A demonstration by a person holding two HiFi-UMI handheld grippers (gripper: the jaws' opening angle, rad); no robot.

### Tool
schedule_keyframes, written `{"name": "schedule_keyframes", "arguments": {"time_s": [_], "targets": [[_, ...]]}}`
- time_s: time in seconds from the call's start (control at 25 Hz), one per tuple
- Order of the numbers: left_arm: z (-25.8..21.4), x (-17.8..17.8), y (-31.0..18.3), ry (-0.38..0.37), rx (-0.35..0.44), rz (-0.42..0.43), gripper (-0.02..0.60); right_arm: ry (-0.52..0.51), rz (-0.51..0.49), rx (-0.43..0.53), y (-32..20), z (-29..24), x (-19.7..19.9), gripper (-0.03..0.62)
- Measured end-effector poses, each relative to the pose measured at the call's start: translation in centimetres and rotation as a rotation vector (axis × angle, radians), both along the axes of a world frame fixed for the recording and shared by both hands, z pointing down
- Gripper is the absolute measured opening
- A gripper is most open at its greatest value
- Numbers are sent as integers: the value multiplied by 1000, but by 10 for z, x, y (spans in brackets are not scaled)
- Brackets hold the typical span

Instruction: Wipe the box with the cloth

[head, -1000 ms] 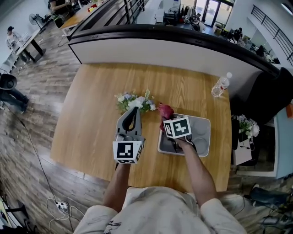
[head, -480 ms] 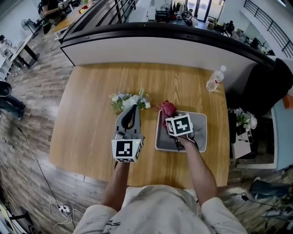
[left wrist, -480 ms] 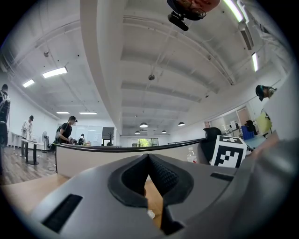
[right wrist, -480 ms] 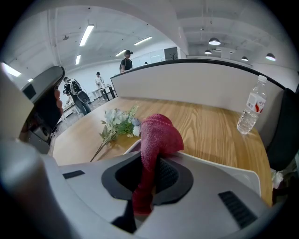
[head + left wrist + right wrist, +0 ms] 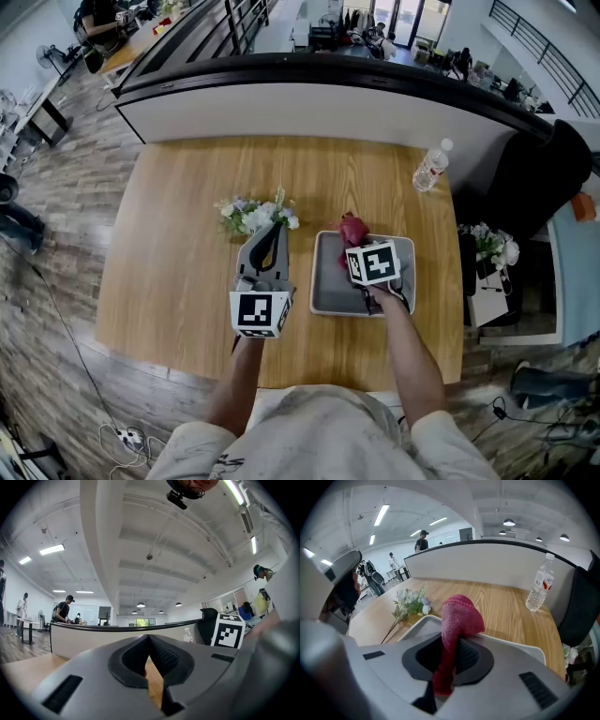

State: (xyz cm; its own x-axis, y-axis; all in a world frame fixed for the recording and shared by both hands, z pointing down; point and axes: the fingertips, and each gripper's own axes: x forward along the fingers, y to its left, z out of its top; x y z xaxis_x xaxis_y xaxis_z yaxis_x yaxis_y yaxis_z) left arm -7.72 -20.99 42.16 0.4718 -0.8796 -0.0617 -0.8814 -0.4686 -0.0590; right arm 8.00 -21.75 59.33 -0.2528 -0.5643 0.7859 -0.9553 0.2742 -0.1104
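right gripper [image 5: 447,657] pinches the cloth [image 5: 459,616], left gripper [image 5: 149,641] pressed together, empty; i should sweep it flat along the box [image 5: 330,292].

Wooden table [image 5: 178,244] — flowers [image 5: 251,214], grey box [image 5: 328,283], water bottle [image 5: 430,167].

Red cloth [image 5: 458,617], grey box [image 5: 329,284], tan table [image 5: 183,244]
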Motion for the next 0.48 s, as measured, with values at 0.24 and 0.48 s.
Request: {"name": "schedule_keyframes", "arguments": {"time_s": [0.24, 0.48], "targets": [[-1, 9, -2, 3, 0, 19, 14, 43, 10, 5, 1, -3, 14, 63], [2, 15, -1, 9, -9, 35, 14, 28, 48, -1, 5, -4, 29, 63]]}}
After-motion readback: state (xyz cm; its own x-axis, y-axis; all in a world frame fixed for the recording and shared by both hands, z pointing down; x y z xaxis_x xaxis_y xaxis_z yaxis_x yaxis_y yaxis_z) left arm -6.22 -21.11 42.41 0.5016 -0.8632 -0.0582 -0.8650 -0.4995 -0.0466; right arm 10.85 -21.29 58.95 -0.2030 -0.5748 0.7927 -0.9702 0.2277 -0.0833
